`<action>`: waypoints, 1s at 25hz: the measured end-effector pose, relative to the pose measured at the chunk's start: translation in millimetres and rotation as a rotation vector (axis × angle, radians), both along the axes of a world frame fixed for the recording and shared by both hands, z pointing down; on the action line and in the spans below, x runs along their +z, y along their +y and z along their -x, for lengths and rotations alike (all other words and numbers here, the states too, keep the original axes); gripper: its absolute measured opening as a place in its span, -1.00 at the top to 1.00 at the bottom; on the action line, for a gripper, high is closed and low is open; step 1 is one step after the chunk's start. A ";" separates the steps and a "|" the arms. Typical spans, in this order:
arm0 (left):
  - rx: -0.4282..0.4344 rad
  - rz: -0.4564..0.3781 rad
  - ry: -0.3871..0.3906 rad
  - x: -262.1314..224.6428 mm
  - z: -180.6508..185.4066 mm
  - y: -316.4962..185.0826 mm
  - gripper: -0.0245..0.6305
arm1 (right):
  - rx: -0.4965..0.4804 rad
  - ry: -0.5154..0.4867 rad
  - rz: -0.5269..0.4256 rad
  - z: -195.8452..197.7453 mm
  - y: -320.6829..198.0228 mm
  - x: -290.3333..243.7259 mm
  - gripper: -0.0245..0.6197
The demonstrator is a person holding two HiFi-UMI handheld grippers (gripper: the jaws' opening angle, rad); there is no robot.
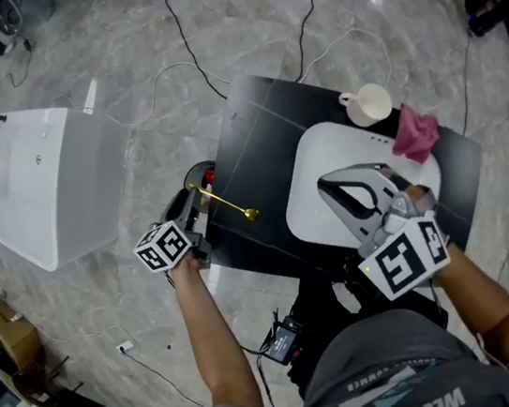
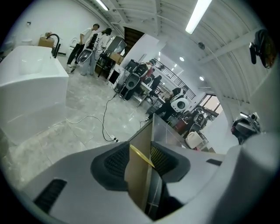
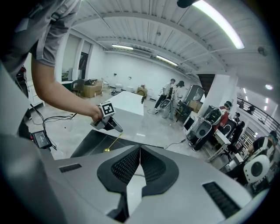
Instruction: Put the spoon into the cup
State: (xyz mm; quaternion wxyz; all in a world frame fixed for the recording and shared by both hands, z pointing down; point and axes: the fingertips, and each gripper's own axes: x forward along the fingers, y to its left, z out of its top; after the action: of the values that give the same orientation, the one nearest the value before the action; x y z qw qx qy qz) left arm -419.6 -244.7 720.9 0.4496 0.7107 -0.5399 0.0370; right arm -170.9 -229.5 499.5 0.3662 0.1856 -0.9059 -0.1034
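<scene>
grey marble floor (image 1: 116,38), white cabinet (image 1: 34,183)

Only legible print: "WEST" plus a second word I can't make out, white on the person's grey shirt (image 1: 383,363), upside down in head view. Marker cube (image 1: 164,246) on left tongs (image 1: 199,197) and the one on right tongs (image 1: 323,184): square patterns only, no characters.

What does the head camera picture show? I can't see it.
Seen from above, a person's left hand-held gripper has its open jaws around the handle of a gold spoon on a black table. The right hand-held gripper, shut, is over a white mat; a white cup and pink cloth sit beyond.
</scene>
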 end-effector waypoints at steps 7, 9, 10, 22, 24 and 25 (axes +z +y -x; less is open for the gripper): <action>0.027 0.004 0.119 14.1 -0.7 -6.6 0.41 | -0.001 0.032 0.024 17.3 -9.3 18.4 0.83; 0.035 0.011 0.131 20.1 0.3 -6.6 0.40 | -0.004 0.037 0.026 23.2 -10.6 22.9 0.83; 0.039 0.013 0.140 22.3 0.0 -6.3 0.40 | -0.006 0.040 0.026 25.5 -11.1 24.6 0.83; 0.130 0.008 0.244 21.3 -21.2 -3.6 0.62 | -0.017 0.073 0.025 32.3 -12.4 36.8 0.83; 0.159 0.000 0.250 17.8 -26.6 -1.8 0.63 | -0.016 0.078 0.021 30.9 -11.5 35.8 0.83; 0.169 -0.005 0.250 15.6 -29.1 -1.4 0.64 | -0.016 0.080 0.018 29.7 -11.4 35.3 0.83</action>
State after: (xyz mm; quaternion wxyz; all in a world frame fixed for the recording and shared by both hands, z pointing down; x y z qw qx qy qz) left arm -390.5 -246.1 736.5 0.5068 0.7538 -0.4179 -0.0153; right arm -200.6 -240.9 534.8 0.4031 0.1707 -0.8929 -0.1057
